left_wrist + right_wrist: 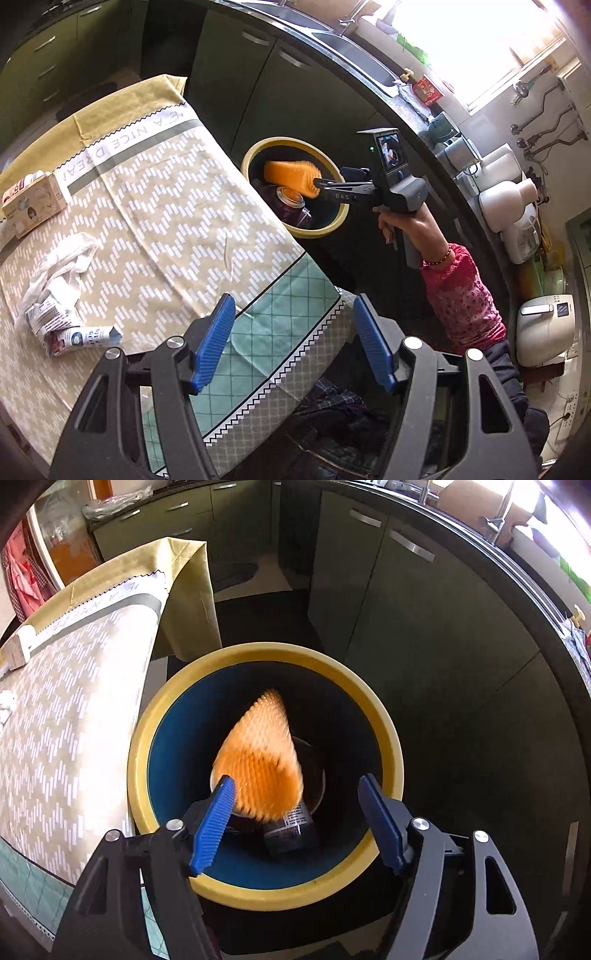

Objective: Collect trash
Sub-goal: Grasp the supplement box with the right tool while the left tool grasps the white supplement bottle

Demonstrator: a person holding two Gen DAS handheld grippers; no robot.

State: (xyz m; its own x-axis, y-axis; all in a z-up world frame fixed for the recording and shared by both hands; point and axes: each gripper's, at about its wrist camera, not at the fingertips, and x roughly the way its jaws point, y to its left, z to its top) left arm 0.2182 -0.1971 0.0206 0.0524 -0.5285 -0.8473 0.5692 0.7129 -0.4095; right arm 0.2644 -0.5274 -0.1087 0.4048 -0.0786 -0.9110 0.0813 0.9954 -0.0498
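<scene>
The orange mesh (258, 760) is showing as a ribbed, netted piece, cone-shaped from above and blurred at its edges; it is sitting in the mouth of the bin (155, 738), a round tub with a yellow rim and a dark blue inside, over a dark can (291, 830) lying at the bottom; the bin is standing on the floor just off the table's far corner, before the dark cabinets (388, 602). The right gripper (297, 797) is pointing steeply down over the bin, its blue pads standing apart; the mesh is lying against the left pad while the right pad is clear of it, so nothing is being squeezed; from the left wrist view a hand (406, 225) in a pink sleeve (461, 295) is holding that gripper (317, 183) out over the rim. The left gripper (291, 343) is hanging released over the table's near edge, jaws wide with only cloth (166, 206) beneath; crumpled wrappers (62, 314) are lying near the table's left edge, and a box (33, 203) towards its far left corner.
</scene>
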